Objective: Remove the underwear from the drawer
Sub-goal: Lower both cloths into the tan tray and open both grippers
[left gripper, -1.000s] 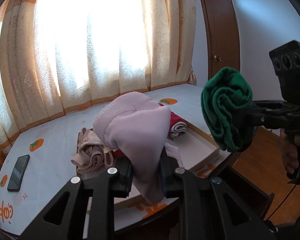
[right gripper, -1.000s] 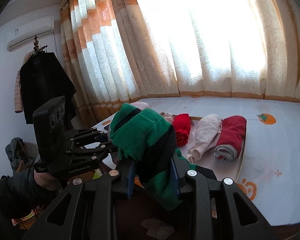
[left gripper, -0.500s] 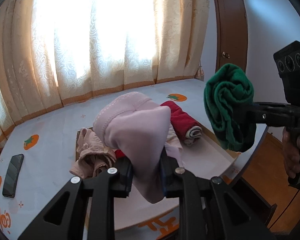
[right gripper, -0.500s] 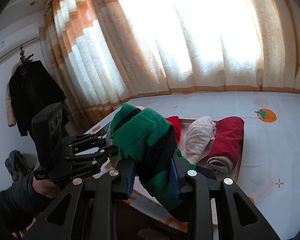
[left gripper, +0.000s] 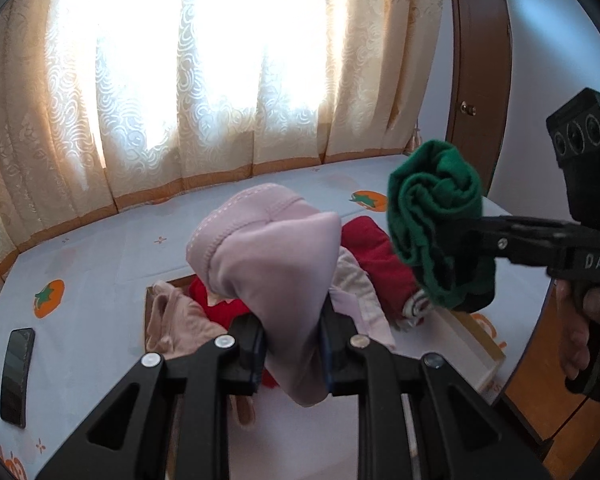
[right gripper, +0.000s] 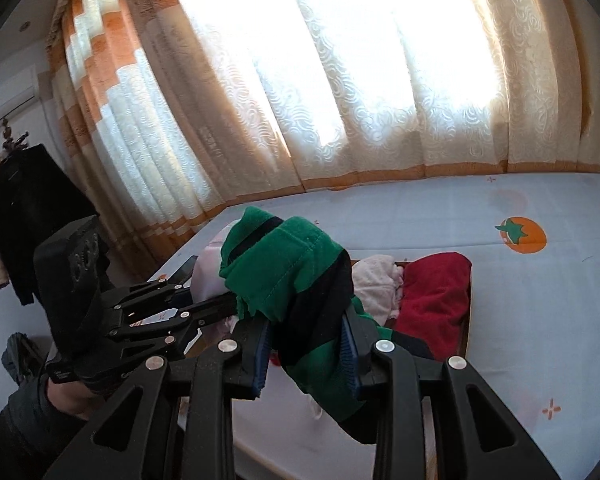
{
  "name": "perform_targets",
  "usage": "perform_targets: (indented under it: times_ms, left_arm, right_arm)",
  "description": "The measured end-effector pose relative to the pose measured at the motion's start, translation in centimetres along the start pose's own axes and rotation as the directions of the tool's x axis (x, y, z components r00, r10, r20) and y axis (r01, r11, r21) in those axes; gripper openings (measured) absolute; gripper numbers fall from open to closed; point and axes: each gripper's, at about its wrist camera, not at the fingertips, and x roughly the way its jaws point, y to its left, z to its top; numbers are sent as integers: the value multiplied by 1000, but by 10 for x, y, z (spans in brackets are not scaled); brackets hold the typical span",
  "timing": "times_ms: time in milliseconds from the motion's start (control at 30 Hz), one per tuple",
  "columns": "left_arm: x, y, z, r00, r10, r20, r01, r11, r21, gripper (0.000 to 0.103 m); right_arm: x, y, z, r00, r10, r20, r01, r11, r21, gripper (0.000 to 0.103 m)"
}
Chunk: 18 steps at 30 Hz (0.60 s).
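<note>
both carried further over the bed (left gripper: 100,264) now: left gripper (left gripper: 292,356) pinching rolled pale pink underwear (left gripper: 268,256), right gripper (right gripper: 306,354) pinching rolled green underwear (right gripper: 296,280). clear of the shallow wooden drawer (left gripper: 480,340), just needs dropping off.

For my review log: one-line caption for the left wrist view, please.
Left gripper clamps a rolled pink garment above the bed; beside it, the right gripper holds a green roll.
</note>
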Motion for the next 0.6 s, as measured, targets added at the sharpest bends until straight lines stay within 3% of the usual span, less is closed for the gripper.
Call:
perform_targets:
  times_ms: [600]
  left_arm:
    - [67, 18, 5, 989, -52, -136, 43, 997, -65, 20]
  right_arm:
    - [71, -34, 19, 990, -104, -97, 109, 993, 52, 34]
